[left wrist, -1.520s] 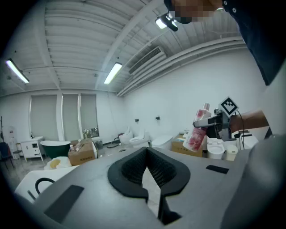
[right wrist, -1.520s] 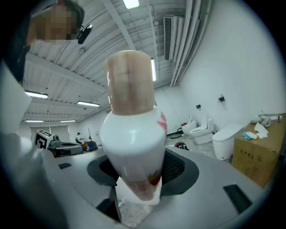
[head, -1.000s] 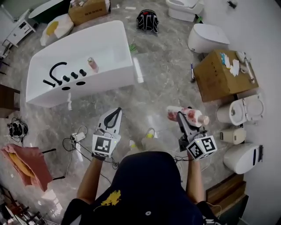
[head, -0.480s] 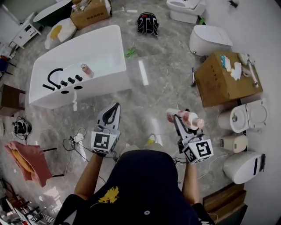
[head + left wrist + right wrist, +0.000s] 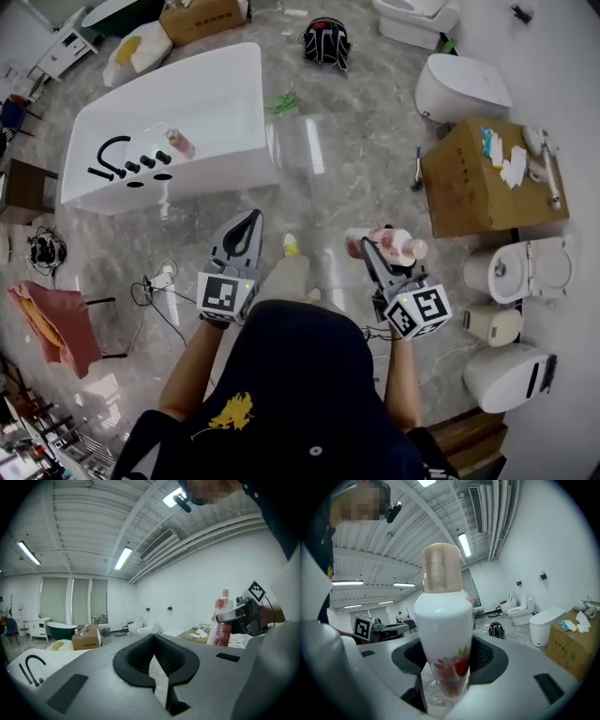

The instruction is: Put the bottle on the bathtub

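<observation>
The white bathtub [image 5: 216,103] stands at the far left on the marble floor, with a small bottle [image 5: 180,142] on its ledge beside the black tap [image 5: 112,155]. A brown cardboard box [image 5: 469,187] stands at the right, and no print on it is large enough to read. The right gripper [image 5: 367,248] has its fingers closed on the lower part of the white bottle [image 5: 394,246], which has a red flower print and a beige cap and is held over the floor, well apart from the bathtub, while the left gripper [image 5: 251,217] has its fingers together with nothing between them.
</observation>
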A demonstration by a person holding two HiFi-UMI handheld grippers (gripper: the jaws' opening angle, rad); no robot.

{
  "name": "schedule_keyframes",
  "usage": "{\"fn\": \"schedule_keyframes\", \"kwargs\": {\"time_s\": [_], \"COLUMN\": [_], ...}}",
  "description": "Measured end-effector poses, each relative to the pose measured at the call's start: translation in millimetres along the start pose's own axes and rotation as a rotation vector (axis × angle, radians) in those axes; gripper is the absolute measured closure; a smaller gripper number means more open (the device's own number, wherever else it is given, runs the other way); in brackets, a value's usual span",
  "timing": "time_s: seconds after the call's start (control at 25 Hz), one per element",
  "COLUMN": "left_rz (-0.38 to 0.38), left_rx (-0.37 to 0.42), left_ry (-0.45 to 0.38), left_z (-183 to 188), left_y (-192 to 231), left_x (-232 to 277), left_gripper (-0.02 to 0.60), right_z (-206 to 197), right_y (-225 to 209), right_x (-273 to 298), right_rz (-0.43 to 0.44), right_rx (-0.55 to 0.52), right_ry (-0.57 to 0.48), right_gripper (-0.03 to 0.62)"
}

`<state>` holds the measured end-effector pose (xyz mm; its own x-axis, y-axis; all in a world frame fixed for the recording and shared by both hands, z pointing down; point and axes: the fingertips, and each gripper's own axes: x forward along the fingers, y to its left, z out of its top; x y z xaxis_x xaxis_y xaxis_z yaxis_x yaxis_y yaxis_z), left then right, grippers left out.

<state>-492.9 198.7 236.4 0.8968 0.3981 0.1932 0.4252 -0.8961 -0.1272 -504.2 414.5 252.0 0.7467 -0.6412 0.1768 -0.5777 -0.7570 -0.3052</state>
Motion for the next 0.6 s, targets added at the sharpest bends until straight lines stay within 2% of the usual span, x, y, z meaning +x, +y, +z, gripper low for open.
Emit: {"fn": "schedule_keyframes", "kwargs": {"time_s": [0.08, 0.2, 0.36, 0.48, 0.6], "left_rz": [-0.01, 0.034, 0.049, 0.053, 0.054], "left_rx": [0.016, -0.067, -0.056, -0.078, -0.128], "left_ry": [0.002, -0.013, -0.027, -0.006, -0.027], "left_z": [-1, -7, -26, -30, -17], "left_y": [3, 27, 62, 99, 151], "left_x": [15, 40, 105, 155, 205], "left_gripper": [0.563, 0.563, 0.563, 0.563, 0.563], "right_z": [-5, -18, -23, -8, 20], "right_y": [-8, -20, -47, -68, -88], "right_x": [19, 58, 124, 184, 253], "right_rz": [0.013, 0.03, 0.044, 0.061, 0.096], "right_rx": [-0.007, -0.007, -0.017, -0.033, -0.064], "right_ry": [0.022, 0.065, 0.126, 0.173, 0.214], "right_gripper": [0.373, 0.373, 0.373, 0.373, 0.373]}}
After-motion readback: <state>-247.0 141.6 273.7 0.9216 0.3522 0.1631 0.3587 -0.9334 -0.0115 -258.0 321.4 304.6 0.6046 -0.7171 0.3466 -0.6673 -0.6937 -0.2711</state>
